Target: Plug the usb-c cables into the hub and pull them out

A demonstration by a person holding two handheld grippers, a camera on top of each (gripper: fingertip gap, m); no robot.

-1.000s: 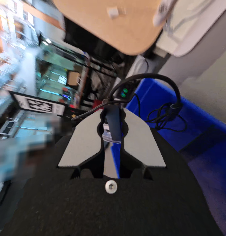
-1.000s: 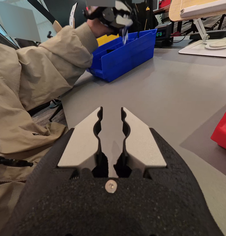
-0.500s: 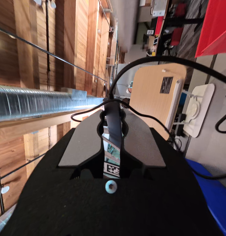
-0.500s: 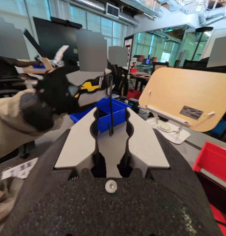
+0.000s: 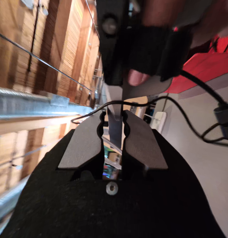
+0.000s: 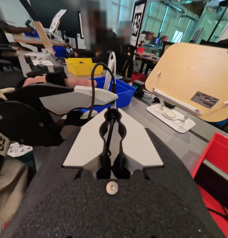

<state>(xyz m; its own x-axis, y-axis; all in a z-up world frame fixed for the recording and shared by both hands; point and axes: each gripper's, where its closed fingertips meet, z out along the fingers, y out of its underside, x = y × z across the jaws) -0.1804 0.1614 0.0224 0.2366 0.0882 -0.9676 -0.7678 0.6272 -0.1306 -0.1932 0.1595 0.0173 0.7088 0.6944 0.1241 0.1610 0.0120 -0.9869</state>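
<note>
Left claw (image 5: 112,123) clamps the slim, rigid hub (image 5: 114,134); right claw (image 6: 112,115) pinches the limp black cable (image 6: 109,134) just behind its stiff plug, likely the surest hold.

A second ago the right gripper (image 6: 112,113) points low over the bare table with nothing between its fingers; now it is raised and level, its fingers closed on the plug of a black cable (image 6: 111,119). The left gripper (image 5: 113,114), which then hangs over the blue bin (image 6: 123,94) with the hub (image 5: 115,131) clamped, is now up out of it and turned on its side, its view showing wooden ceiling. The two grippers, well apart before, now meet tip to tip, the right one filling the top of the left wrist view. The cable's loop arches above the left gripper.
</note>
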